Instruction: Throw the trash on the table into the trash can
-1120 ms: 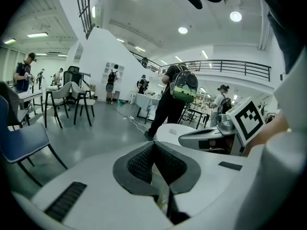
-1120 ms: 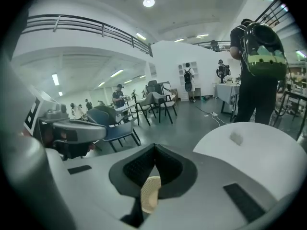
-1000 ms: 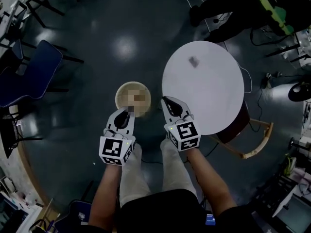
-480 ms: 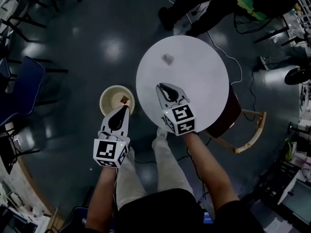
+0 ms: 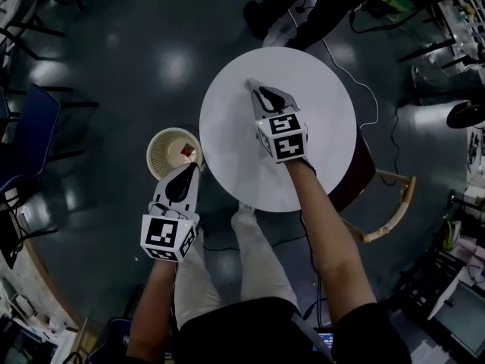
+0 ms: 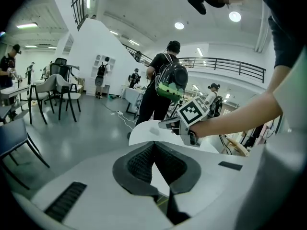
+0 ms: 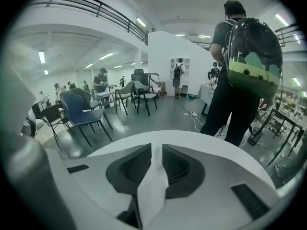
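A small grey scrap of trash (image 5: 251, 84) lies on the far left part of the round white table (image 5: 318, 150). My right gripper (image 5: 256, 89) reaches over the table with its tips right at the scrap. Its jaws have just been opening and stand a narrow gap apart (image 7: 156, 148), with the scrap at the tips and not gripped. The cream trash can (image 5: 161, 160) stands on the floor left of the table with a reddish piece (image 5: 186, 152) inside. My left gripper (image 5: 194, 167) hovers at the can's near right rim, shut and empty (image 6: 153, 144). In the left gripper view the right gripper (image 6: 163, 124) shows over the table.
A person with a backpack (image 7: 242, 66) stands at the table's far side. A white cable (image 5: 365, 82) runs over the floor there. A wooden chair (image 5: 390, 203) stands right of the table. A blue chair (image 5: 34, 127) is at the left, and more chairs (image 6: 53, 92) stand farther off.
My right gripper has travelled from beside the trash can out over the table to the grey scrap. The left gripper stayed by the can, drifting slightly.
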The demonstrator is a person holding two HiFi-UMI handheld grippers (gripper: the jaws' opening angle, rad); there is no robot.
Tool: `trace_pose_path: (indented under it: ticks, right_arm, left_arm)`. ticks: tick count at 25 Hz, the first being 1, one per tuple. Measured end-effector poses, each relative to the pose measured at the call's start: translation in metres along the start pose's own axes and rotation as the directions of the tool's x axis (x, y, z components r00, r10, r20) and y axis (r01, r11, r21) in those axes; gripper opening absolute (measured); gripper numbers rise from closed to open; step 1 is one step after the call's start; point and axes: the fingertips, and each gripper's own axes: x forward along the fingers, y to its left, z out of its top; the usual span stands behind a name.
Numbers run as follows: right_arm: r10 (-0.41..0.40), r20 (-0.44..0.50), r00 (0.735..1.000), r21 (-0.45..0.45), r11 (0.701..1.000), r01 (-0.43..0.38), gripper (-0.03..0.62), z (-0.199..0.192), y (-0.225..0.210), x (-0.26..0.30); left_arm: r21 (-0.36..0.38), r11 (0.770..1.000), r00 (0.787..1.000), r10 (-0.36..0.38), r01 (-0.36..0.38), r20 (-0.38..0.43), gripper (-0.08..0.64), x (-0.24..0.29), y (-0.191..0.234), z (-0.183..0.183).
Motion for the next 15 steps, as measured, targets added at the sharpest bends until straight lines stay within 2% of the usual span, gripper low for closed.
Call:
trace_pose_path:
  ticks: [1, 5, 9, 15]
  right_arm:
    - [0.004, -0.011, 1.000, -0.002, 1.000, -0.004, 0.079, -0.002, -0.002, 0.007]
    - [0.007, -0.047, 0.999, -0.025, 1.000, -0.008, 0.119, -0.011, -0.010, 0.030]
    - [0.019, -0.071, 0.997, -0.003, 1.000, -0.019, 0.186, -0.020, -0.018, 0.048]
    - [-0.016, -0.068, 0.998, -0.041, 0.999, 0.014, 0.176, -0.025, -0.021, 0.055]
  left_arm:
    - [-0.005, 1.000, 1.000, 0.003, -0.003, -0.003, 0.009, 0.002, 0.001, -0.002]
    - [-0.020, 1.000, 1.000, 0.003, -0.003, -0.010, 0.009, 0.008, 0.000, -0.005]
    - [-0.024, 1.000, 1.000, -0.008, 0.008, -0.012, 0.009, 0.018, -0.001, -0.008]
    - [-0.029, 1.000, 1.000, -0.001, 0.000, -0.025, 0.009, 0.025, 0.001, -0.013]
